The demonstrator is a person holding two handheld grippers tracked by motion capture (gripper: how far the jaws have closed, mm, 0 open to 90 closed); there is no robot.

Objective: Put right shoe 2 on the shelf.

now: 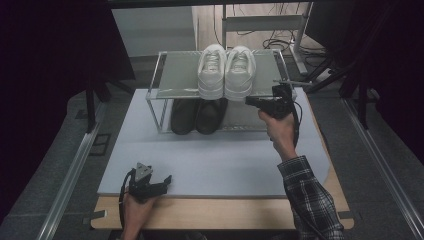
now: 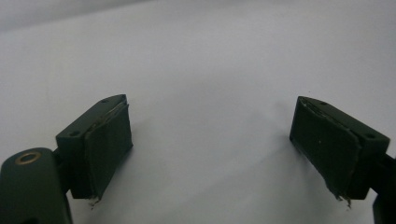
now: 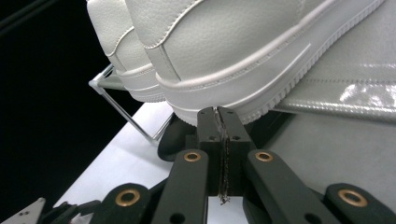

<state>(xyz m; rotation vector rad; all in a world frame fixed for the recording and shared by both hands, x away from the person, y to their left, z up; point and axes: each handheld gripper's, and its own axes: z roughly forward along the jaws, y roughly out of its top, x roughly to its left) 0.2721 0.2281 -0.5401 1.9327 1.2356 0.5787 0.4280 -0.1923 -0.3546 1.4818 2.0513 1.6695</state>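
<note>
A: Entry one, right tool [image 3: 219,112]?

B: Black two-jaw tool, jaws pressed together with nothing between them. Its tip sits at the heel of the nearer white leather sneaker [image 3: 243,51], touching or just short of the sole edge; I cannot tell which. In the high view the right tool [image 1: 250,100] points leftward at the shoe from the rack's right side.

A: Which way does the shoe lie from it?

B: Straight ahead and slightly above. The sneaker's long axis runs front to back on the shelf, heel toward the person, so the tool meets it at the heel corner. The right hand [image 1: 278,127] is much the nearer; my judgement is that any next move on the shoe falls to it.

A: Materials?

B: Pebbled white leather upper, stitched seams, ribbed rubber sole band. Its twin, the second white sneaker [image 1: 212,70], stands touching it on the left. Both rest on the glossy grey top shelf of a thin metal-framed two-tier shoe rack [image 1: 162,87]. A pair of dark rounded shoes [image 1: 197,116] sits on the lower tier.

A: Left tool [image 2: 210,140]?

B: Jaws spread wide, empty, worn dark pads, hanging over the pale matte mat [image 1: 215,160] on the wooden desk [image 1: 220,212], well apart from the rack.
</note>
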